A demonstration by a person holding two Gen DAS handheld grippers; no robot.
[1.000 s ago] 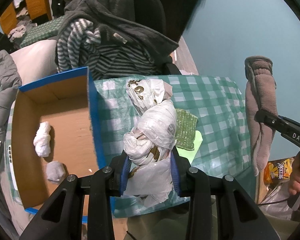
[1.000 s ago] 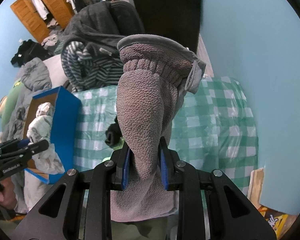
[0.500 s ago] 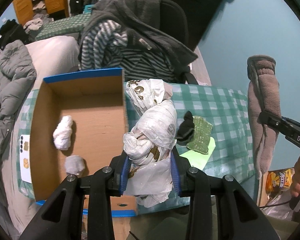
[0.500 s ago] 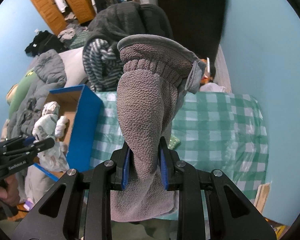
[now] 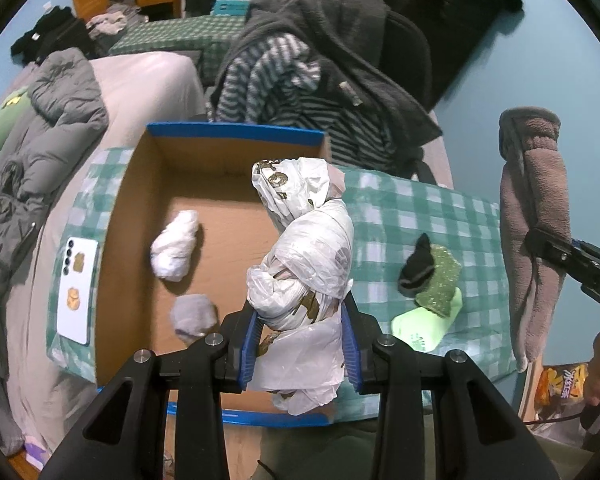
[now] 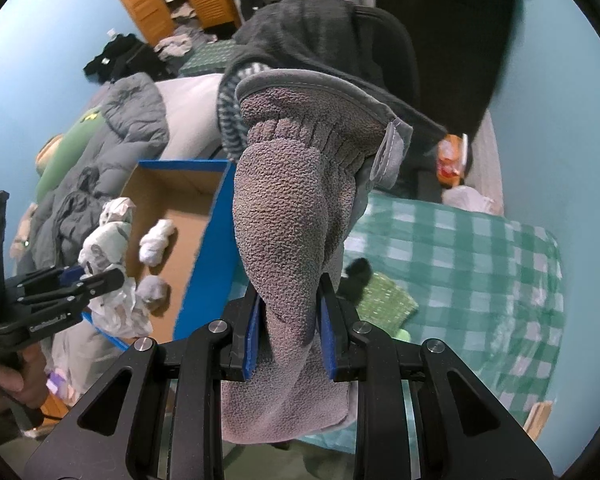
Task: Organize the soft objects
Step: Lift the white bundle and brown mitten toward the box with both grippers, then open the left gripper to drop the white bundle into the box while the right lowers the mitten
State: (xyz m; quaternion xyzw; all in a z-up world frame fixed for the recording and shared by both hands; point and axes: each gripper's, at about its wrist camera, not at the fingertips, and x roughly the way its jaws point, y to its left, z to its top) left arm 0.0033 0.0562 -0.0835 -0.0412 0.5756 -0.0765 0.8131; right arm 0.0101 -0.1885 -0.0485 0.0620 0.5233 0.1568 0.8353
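Since a second ago the cardboard box (image 5: 220,240) has slid from the left edge of the left view to its middle, so the left gripper (image 5: 300,344) now hangs over it. Its jaws squeeze a knotted white plastic bag (image 5: 304,256), and the right gripper (image 6: 288,332) squeezes a fuzzy grey mitten (image 6: 292,220) in the middle of its view. In the box lie a white bundle (image 5: 176,246) and a grey ball (image 5: 192,314); at right, a black sock (image 5: 418,266) and green cloth (image 5: 440,286) rest on the checked tablecloth (image 5: 440,216).
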